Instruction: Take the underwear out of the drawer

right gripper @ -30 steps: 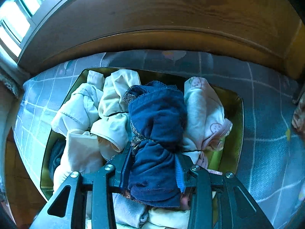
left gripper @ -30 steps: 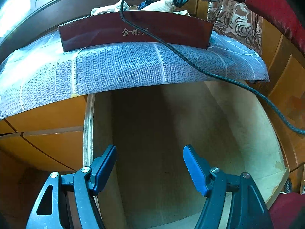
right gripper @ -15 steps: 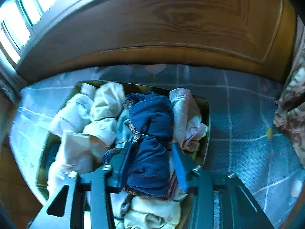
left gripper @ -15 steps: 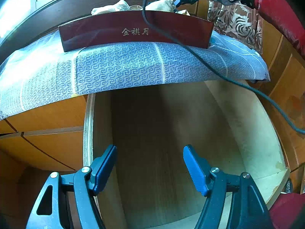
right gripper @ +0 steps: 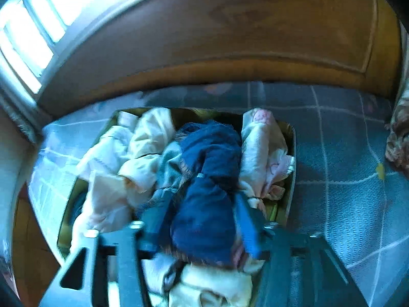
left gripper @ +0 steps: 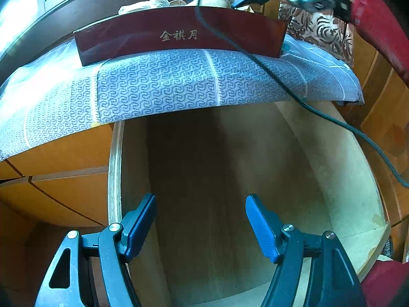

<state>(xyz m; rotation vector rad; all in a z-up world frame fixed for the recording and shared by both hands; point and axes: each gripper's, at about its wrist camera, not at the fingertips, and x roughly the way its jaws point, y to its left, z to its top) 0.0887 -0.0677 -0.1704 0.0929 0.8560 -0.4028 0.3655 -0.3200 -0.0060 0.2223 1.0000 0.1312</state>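
The pulled-out drawer [left gripper: 319,168] lies bare under the left gripper [left gripper: 200,220], whose jaws stand apart, holding nothing. The navy underwear [right gripper: 207,192] rests in the box [right gripper: 291,153] on the bed, between the right gripper's [right gripper: 199,220] opening jaws.

drawer [left gripper: 340,168]: pale raw wood, matt, stained near front corner
box [left gripper: 179,34]: dark red panel, glossy, gilt characters
bedcover [left gripper: 158,84]: blue woven cloth, ribbed, swirl print
navy underwear [right gripper: 204,220]: soft knit cloth, matt
headboard [right gripper: 230,25]: brown wood, smooth, satin sheen
pads [left gripper: 260,225]: blue ridged plastic
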